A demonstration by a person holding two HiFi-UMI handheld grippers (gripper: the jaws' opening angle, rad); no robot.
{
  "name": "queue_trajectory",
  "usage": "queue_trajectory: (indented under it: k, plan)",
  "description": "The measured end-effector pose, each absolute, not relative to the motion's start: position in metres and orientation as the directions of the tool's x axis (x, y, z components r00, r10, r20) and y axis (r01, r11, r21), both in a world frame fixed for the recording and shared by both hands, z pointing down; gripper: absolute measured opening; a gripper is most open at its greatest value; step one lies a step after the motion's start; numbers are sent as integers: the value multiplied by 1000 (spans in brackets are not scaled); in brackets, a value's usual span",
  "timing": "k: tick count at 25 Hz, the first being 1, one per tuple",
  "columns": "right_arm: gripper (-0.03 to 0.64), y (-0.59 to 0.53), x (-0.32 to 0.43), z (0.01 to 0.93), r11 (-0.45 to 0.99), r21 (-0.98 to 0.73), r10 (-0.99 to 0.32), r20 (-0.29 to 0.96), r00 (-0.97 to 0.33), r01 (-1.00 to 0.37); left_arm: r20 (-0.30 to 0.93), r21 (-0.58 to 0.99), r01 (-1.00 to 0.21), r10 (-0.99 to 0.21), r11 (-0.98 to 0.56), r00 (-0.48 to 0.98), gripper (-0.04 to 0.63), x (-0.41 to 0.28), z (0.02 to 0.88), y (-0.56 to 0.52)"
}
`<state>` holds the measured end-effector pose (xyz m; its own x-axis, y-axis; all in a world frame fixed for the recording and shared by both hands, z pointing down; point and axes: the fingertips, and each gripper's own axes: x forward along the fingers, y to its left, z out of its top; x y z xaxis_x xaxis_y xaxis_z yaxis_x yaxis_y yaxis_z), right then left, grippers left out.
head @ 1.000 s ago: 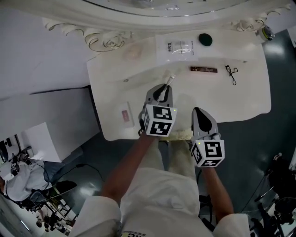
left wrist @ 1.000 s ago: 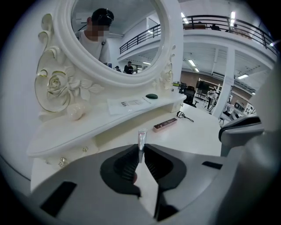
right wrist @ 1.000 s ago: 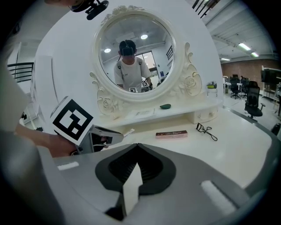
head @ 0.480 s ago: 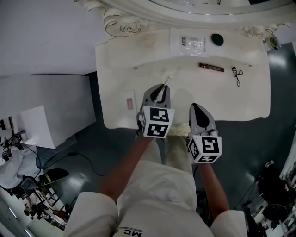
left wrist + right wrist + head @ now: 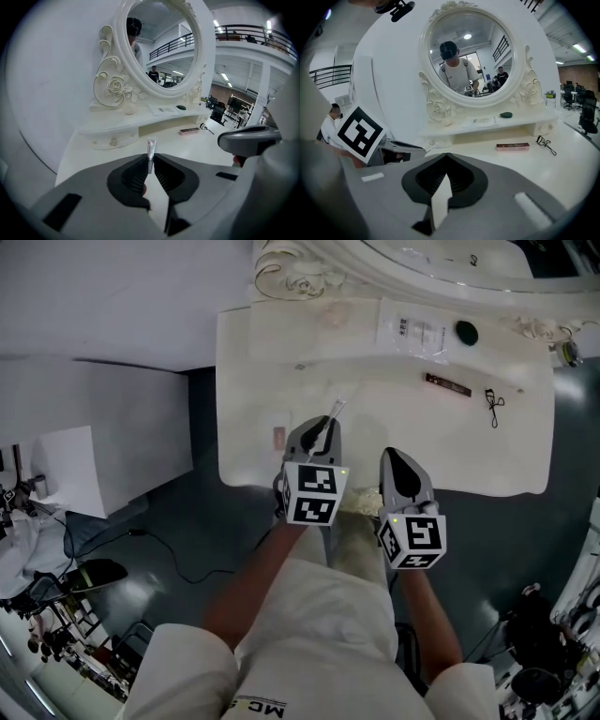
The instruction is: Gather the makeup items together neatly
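Tabletop edges: white dressing table [image 5: 253, 381]; front edge wavy, corners rounded. Dark floor [image 5: 187, 521] lies along its left side and front. Both grippers hang over the front edge.
Open room: bare top between the tube and the slim box, and more at the left front, where only a small flat card [image 5: 279, 435] lies, just left of the left gripper.
Back shelf: raised ledge [image 5: 529, 121] under the mirror [image 5: 471, 56]; it carries a clear packet [image 5: 412, 329] and a round compact [image 5: 466, 331], side by side.
Materials and shapes: top smooth and slightly glossy; mirror frame carved with roses and scrolls. Slim box [image 5: 447, 383] long, flat and brownish. Eyelash curler [image 5: 494, 406] thin black wire with loop handles. Compact dark green, domed. Gripper jaws grey with black ribbed pads.
Tube: small silver-white tube [image 5: 337, 409] with a flat crimped end, held above the front middle of the table. Its long axis runs in line with the jaws; the crimped end points away from the person, toward the mirror.
Left gripper: left gripper [image 5: 328, 423] jaws nearly together, pinching the tube's lower end between the pads.
Right gripper: right gripper [image 5: 391, 456] jaws fully together with nothing between them, just right of the left one.
Other items: slim box and curler lie on the right half of the top, well apart from the tube.
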<state>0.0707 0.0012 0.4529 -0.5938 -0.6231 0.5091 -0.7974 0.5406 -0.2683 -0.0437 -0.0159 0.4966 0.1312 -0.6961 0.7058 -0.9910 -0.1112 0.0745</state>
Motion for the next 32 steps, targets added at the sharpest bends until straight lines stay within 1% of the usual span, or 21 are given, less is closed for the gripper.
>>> queue_trajectory:
  k: [12, 32]
  plan:
    - [2, 12, 27, 451, 606, -273, -565, 514, -646, -747, 738, 89, -996, -670, -18, 79, 48, -83, 510, 28]
    - [2, 35, -42, 461, 700, -282, -454, 533, -714, -656, 757, 83, -987, -653, 140, -29, 48, -152, 525, 78]
